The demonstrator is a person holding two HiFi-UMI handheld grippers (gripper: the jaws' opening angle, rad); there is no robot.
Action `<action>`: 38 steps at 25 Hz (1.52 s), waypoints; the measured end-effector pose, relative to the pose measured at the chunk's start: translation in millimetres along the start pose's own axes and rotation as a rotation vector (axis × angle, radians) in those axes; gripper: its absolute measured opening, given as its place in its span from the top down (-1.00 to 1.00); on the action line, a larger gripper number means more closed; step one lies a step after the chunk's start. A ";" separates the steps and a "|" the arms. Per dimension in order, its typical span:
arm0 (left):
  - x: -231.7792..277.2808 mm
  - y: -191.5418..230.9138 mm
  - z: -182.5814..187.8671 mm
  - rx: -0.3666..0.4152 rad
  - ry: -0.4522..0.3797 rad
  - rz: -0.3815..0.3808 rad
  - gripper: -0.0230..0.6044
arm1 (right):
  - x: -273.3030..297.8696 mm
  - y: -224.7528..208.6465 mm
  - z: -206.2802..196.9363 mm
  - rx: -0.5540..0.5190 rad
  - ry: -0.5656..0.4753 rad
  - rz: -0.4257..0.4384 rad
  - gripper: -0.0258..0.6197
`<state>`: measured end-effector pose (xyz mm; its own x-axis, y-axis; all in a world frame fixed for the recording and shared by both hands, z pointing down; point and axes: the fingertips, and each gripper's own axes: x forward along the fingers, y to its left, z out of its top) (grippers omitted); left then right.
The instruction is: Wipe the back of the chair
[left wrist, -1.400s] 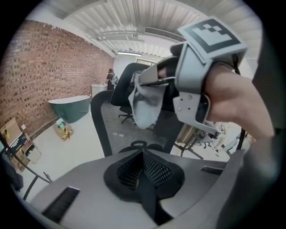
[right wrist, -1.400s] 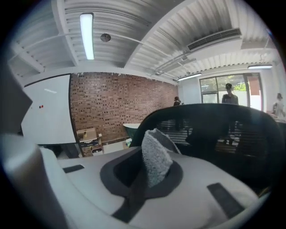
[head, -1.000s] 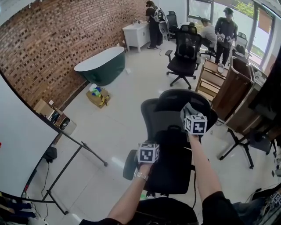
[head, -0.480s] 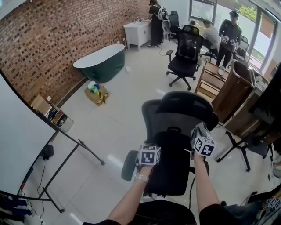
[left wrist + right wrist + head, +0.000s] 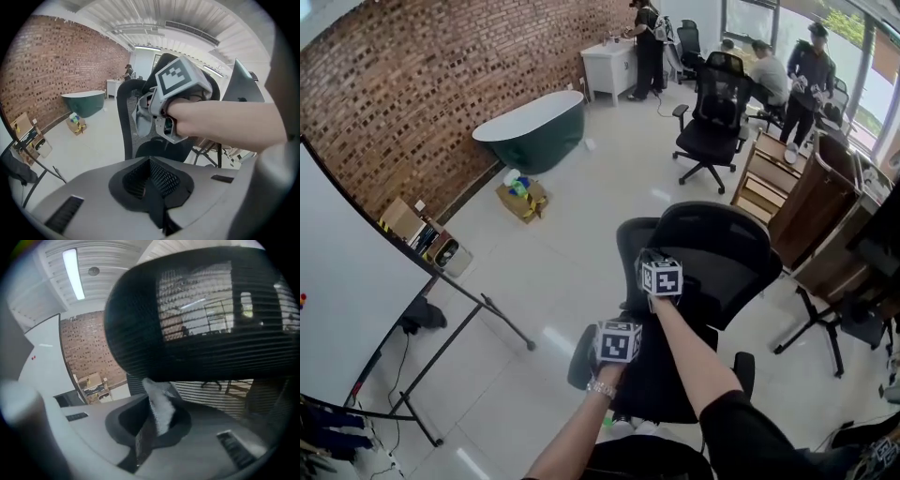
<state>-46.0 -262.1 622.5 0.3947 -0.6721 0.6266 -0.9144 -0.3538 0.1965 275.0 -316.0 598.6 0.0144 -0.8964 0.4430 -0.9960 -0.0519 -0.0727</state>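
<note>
1. Black-padded left tongs (image 5: 151, 165) hang over the seat (image 5: 652, 375) of the chair (image 5: 712, 291), just beside its left armrest (image 5: 579, 345). Their jaws are pressed together with nothing between them, so this hand is idle.
2. Further right, the right tongs (image 5: 149, 423) are clamped on a pale grey cloth (image 5: 160, 406), which sticks up out of the jaws towards the chair.
3. The chair stands straight ahead of the person, with its mesh back (image 5: 630, 246) upright beyond the seat and a broad black headrest (image 5: 722, 239) above it. The cloth sits at the left side of that back, just under the headrest's lower edge. Whether it presses on the mesh or sits just off it cannot be told.
4. The step in hand looks like the wiping itself, with the cloth at the upper left of the chair's back. How much of the mesh has been covered cannot be read from here.
5. The next move calls for a firm clamp on the cloth and its face laid flat on the mesh. It would then sweep across towards the chair's right side, followed by lower bands. An office chair like this will likely swivel or roll under a push, so the free left tongs could steady the armrest.
</note>
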 end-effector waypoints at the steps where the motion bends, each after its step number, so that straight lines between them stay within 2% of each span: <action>1: -1.7 0.7 -0.6 0.000 -0.001 0.001 0.92 | 1.9 -5.0 -0.5 -0.009 0.002 -0.009 0.88; 8: 6.4 1.9 5.4 0.017 -0.011 -0.002 0.92 | 16.3 -34.8 -7.0 -0.063 0.021 -0.059 0.88; 15: 30.2 -43.0 29.7 0.065 -0.025 -0.068 0.92 | 32.5 -68.2 -15.3 -0.123 0.046 -0.109 0.88; 20: 43.0 -72.6 28.4 0.109 -0.016 -0.120 0.92 | 43.7 -94.2 -21.1 -0.165 0.063 -0.149 0.88; 24: 45.5 -68.1 19.2 0.109 0.013 -0.101 0.92 | 46.0 -91.2 -22.4 -0.151 0.053 -0.168 0.88; 26: 42.7 -68.6 22.8 0.106 0.001 -0.109 0.92 | 46.4 -64.2 -22.0 -0.138 0.036 -0.137 0.88; 30: 41.1 -61.5 15.9 0.085 0.004 -0.090 0.92 | 68.0 33.9 -39.6 -0.145 0.035 0.013 0.88; 35: 36.4 -43.6 4.3 0.062 0.022 -0.046 0.92 | 96.1 196.6 -28.5 -0.175 0.012 0.324 0.88; 38: 32.1 -28.9 -3.0 0.043 0.040 -0.021 0.92 | 122.3 235.1 -35.6 -0.209 0.066 0.373 0.88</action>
<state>-7.1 -271.5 639.2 0.4095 -0.6381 0.6521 -0.9008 -0.3962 0.1780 39.4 -422.2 667.5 -0.3493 -0.8062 0.4775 -0.9283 0.3670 -0.0595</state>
